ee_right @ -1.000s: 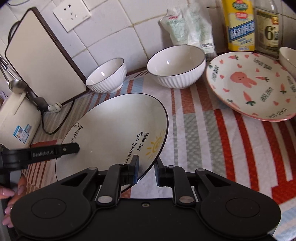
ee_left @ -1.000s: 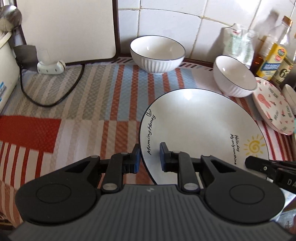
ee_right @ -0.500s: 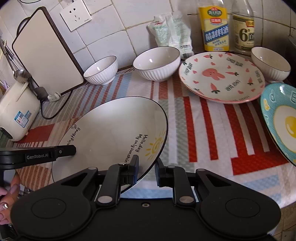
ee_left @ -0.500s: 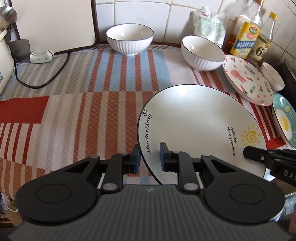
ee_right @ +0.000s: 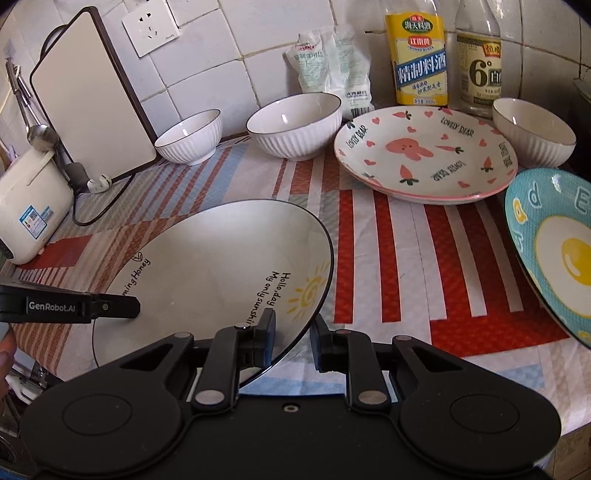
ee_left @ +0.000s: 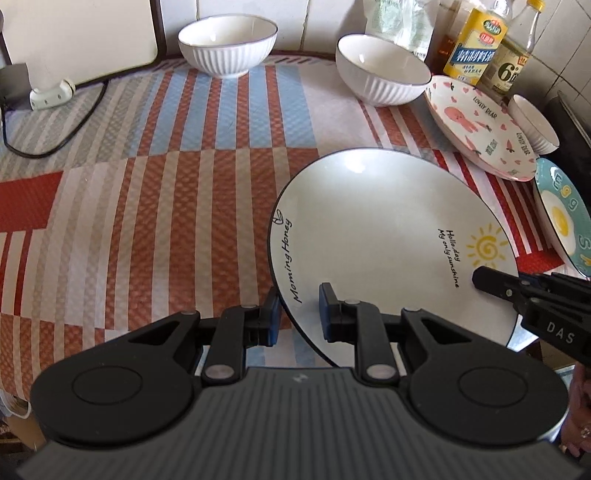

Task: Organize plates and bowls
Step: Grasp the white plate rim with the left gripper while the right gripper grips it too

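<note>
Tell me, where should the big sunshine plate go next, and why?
Probably carry it right and lower it onto the pink bunny plate. Both grippers, left and right, have their jaws clamped on the rim of the sunshine plate, holding it over the striped cloth, and stacking plates tidies them.

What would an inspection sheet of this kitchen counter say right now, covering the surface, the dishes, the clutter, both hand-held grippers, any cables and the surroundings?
Surface: striped mat covers the counter.
Job's things: sun plate held at both rims; bunny plate, egg plate and three white bowls on the mat.
Clutter: two bottles and plastic packets at the wall.
Grippers: left hand-held gripper shut on sun plate's rim; right hand-held gripper shut on the opposite rim.
Cables: black cord with white plug runs across the mat's left end.
Surroundings: tiled wall, wall socket, cutting board, rice cooker.
</note>
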Demonstrator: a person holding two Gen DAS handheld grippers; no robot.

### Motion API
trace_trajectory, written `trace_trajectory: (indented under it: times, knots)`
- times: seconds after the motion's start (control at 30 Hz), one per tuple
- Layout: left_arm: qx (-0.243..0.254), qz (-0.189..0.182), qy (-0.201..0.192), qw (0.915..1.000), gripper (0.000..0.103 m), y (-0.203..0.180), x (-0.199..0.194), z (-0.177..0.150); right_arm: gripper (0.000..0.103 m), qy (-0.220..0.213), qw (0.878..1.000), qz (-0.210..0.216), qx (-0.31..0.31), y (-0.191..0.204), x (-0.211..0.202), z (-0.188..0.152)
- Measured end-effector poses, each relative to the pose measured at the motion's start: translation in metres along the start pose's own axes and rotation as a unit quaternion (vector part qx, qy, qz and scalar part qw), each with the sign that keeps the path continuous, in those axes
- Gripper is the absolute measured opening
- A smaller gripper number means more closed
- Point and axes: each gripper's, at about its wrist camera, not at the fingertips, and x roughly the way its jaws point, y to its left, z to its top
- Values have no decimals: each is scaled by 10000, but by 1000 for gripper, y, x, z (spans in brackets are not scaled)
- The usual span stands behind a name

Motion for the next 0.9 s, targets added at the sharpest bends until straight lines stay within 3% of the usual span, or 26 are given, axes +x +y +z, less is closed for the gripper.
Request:
trace_trajectory:
  times: [0.27, 0.4, 0.5, 0.73, 0.9]
  knots:
    - [-25, 11, 314, 9995, 19, 0, 5, 5, 24, 293, 9985, -213, 401, 1, 7, 3]
    - [376, 198, 526, 9977, 20, -9, 6, 8, 28, 492, 9974, -278, 436, 1, 11, 2]
    - [561, 350, 635, 9958, 20, -17, 3, 11, 30, 456, 9980, -319, 297, 5, 10, -1]
    - [704, 289, 628, 9951, 21, -27, -24, 7, 39, 437, 9980, -443, -101, 18, -12, -2]
    - [827, 254, 668, 9940, 24, -36, -46, 2, 49, 128, 9988, -364, -302, 23, -44, -4]
